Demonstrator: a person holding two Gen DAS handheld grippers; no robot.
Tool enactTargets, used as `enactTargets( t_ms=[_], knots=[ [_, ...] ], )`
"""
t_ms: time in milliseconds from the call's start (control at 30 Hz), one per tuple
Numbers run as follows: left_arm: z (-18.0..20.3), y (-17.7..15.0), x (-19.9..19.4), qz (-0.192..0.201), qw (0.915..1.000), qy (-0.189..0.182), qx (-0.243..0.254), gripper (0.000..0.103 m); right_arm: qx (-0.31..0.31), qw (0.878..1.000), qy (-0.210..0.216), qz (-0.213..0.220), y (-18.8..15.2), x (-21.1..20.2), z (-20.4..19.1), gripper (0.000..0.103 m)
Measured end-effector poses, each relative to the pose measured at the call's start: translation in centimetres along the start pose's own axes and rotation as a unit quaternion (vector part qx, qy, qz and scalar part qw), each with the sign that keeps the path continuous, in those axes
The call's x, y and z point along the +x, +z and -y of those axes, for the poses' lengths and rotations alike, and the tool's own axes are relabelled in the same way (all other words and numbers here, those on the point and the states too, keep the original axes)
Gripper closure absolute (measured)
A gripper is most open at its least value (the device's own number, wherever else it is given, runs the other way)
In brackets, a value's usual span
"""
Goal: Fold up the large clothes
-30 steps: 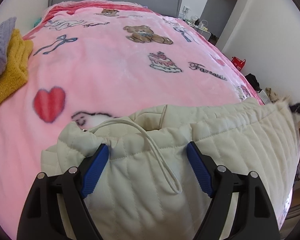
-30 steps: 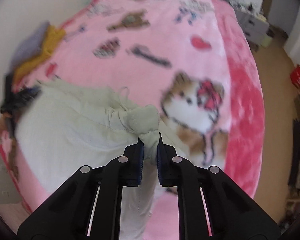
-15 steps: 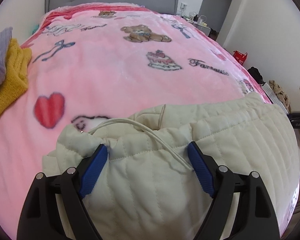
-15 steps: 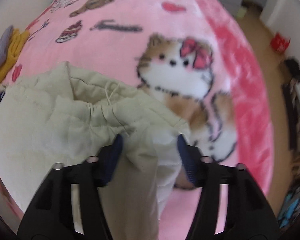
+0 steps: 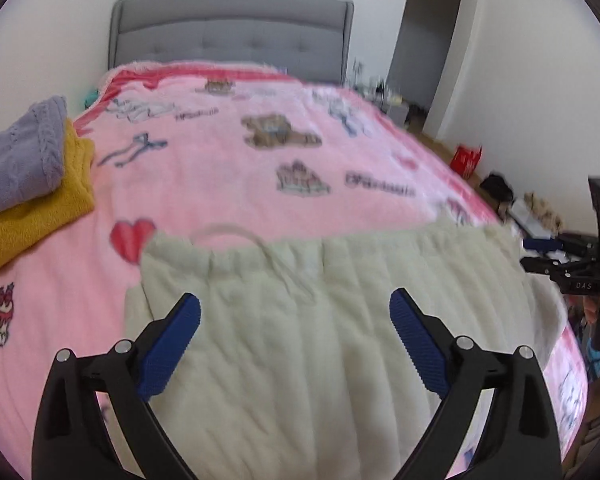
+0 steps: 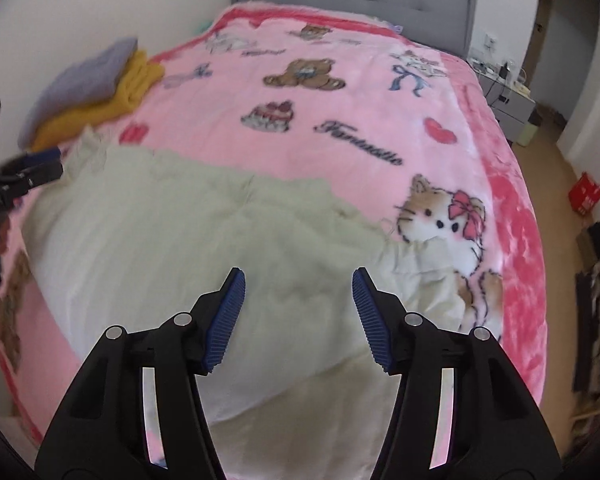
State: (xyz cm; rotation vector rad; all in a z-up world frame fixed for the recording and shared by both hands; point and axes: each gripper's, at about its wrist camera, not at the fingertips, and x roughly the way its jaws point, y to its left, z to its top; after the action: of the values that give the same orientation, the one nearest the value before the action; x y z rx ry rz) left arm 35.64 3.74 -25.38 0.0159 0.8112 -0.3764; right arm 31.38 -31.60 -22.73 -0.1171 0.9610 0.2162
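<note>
On the far left of the bed lies a stack of folded clothes: a lilac knit (image 5: 20,160) on top of a mustard-yellow one (image 5: 40,216); it is well apart from the work. The pink printed blanket (image 5: 228,184) covers the bed up to the grey headboard (image 5: 228,28).

The task's thing, a cream quilted garment (image 5: 320,344), lies flat on the near part of the blanket; its gathered waistband with a white drawstring (image 5: 260,248) points toward the headboard, so I judge it to be trousers, though the blur does not let me be sure. In the right wrist view the same cream quilted garment (image 6: 204,240) spreads from the left edge of the bed almost to the printed kitten (image 6: 444,216).

The left gripper (image 5: 296,320) hangs over the cloth below the waistband; its jaws are opening wide and hold nothing; the fabric lies under them, not between the pads. The right gripper (image 6: 298,304) hangs over the right part of the garment; its jaws stand apart, about half way, and also empty.

I judge that one fold or spreading step is just finished and both hands are free between grips. The next move calls for choosing a new pair of grip points, probably at one edge or at the hem; the quilted cloth is thick, so the jaws must take it deeply and both hands must carry it together, otherwise the layer can slide and wrinkle.
</note>
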Motion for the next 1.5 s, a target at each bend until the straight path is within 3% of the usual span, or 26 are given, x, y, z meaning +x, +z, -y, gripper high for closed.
enactTargets(
  t_ms=[133, 267, 400, 600, 800, 900, 1033, 1133, 1367, 1500],
  knots=[
    [-0.4, -2.0, 3.5, -0.072, 0.9971, -0.006, -0.022, 0.009, 0.016, 0.999, -0.032, -0.032, -1.0, 2.3, -0.2, 0.034],
    [-1.2, -2.6, 4.4, -0.077, 0.9962, -0.020, -0.035, 0.008, 0.063, 0.995, -0.018, -0.077, -2.2, 4.9, 1.5, 0.030],
    [-1.4, -3.0, 5.5, -0.096, 0.9946, -0.024, -0.031, 0.006, 0.046, 0.994, -0.031, -0.091, -2.7, 6.4, 1.0, 0.025],
    [-0.9, -2.6, 4.9, -0.098, 0.9947, -0.020, -0.027, 0.006, 0.072, 0.990, -0.037, -0.114, -2.2, 7.1, 1.2, 0.019],
    [-3.2, -0.9, -0.7, -0.058, 0.9979, -0.026, -0.010, 0.006, 0.059, 0.994, -0.064, -0.067, -1.3, 2.6, 0.6, 0.012],
    [-7.9, -0.7, -1.1, -0.084, 0.9916, -0.065, -0.073, 0.006, 0.071, 0.995, -0.067, -0.019, -1.1, -0.5, -0.1, 0.009],
    [-14.2, -1.6, 2.1, -0.156, 0.9716, -0.092, -0.152, 0.006, 0.086, 0.992, -0.091, -0.005, -1.2, -2.4, -1.0, 0.008],
    [-16.8, -2.4, 5.1, -0.192, 0.9519, -0.139, -0.193, 0.007, 0.101, 0.990, -0.096, -0.003, -1.6, -3.1, -1.6, 0.008],
    [-17.2, -3.1, 8.2, -0.218, 0.9453, -0.156, -0.185, 0.007, 0.116, 0.986, -0.116, -0.015, -1.9, -3.7, -2.4, 0.008],
    [-17.7, -3.3, 9.6, -0.235, 0.9317, -0.187, -0.205, 0.007, 0.117, 0.985, -0.122, -0.020, -1.8, -3.7, -2.7, 0.008]
  ],
)
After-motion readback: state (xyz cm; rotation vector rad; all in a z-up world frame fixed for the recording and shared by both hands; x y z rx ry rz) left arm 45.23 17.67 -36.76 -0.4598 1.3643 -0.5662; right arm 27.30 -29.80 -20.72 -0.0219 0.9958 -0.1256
